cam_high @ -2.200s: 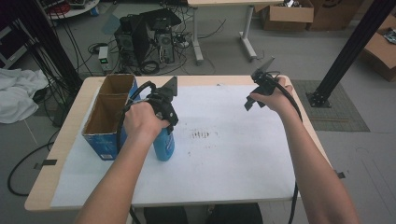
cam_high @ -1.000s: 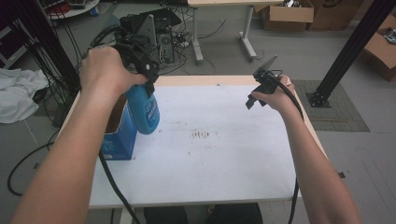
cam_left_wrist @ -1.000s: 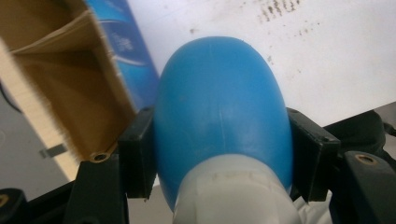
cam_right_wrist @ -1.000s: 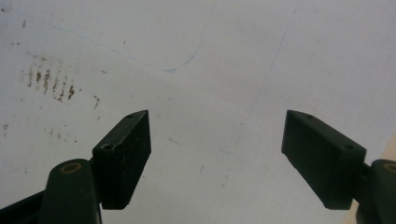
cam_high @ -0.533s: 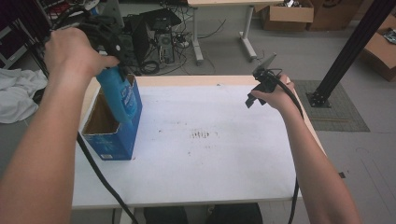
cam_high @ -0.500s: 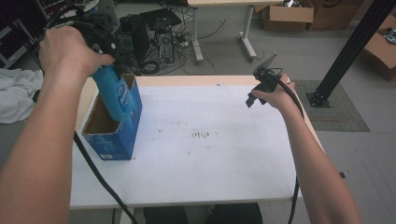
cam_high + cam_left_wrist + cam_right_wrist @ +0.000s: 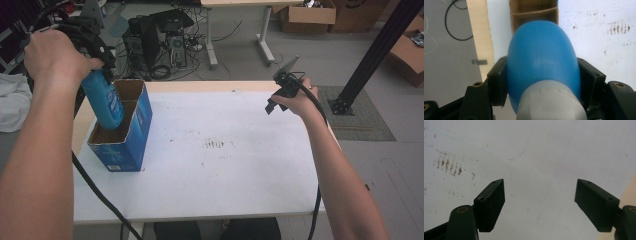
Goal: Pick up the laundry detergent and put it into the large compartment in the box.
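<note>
Lowering a blue bottle (image 7: pixel 104 100) into an open cardboard box (image 7: pixel 131 145) is the step in hand, judged from how the things lie. The left gripper (image 7: pixel 97 50), held high at the far left of the tabletop (image 7: pixel 230 175), has its fingers (image 7: pixel 497 81) clamped on the bottle's shoulder just below the pale cap, one pad on each side. The bottle hangs base-down and slightly tilted, its lower end inside the mouth of the box, over the near compartment; whether the base rests on the box floor cannot be told. The left gripper view shows the bottle's rounded blue body (image 7: pixel 541 60) with the box's brown interior and a cardboard divider beyond it. The box stands at the left edge of the tabletop, upright, its blue outer wall facing near. The right gripper (image 7: pixel 281 85) is held above the far right of the tabletop, well apart from the box, with its fingers (image 7: pixel 490 202) standing wide apart and nothing between them but the white, marked surface. Next move, in my judgement: straighten the bottle so it clears the divider and the box wall, let it down until it seats, then open the left fingers. Risk noted: a tilted bottle may catch the rim and tip the light box.
</note>
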`<action>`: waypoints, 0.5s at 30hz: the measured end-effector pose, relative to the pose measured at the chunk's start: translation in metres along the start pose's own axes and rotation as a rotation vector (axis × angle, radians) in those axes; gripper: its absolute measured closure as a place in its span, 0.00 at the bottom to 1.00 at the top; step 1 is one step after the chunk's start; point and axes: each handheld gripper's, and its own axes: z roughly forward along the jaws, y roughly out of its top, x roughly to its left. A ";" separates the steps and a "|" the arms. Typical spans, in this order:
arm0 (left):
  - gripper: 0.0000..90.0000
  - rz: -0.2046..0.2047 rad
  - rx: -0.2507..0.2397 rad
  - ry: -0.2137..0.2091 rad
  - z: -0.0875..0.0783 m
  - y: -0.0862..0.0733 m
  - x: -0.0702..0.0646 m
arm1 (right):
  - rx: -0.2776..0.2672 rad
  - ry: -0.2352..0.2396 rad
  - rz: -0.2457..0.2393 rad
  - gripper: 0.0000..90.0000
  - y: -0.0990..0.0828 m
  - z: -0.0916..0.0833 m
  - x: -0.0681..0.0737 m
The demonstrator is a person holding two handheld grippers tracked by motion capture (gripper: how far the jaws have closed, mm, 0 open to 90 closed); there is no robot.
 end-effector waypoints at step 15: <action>0.42 -0.013 0.065 -0.027 0.065 0.004 0.007 | 0.006 -0.003 -0.012 0.27 0.002 0.003 0.006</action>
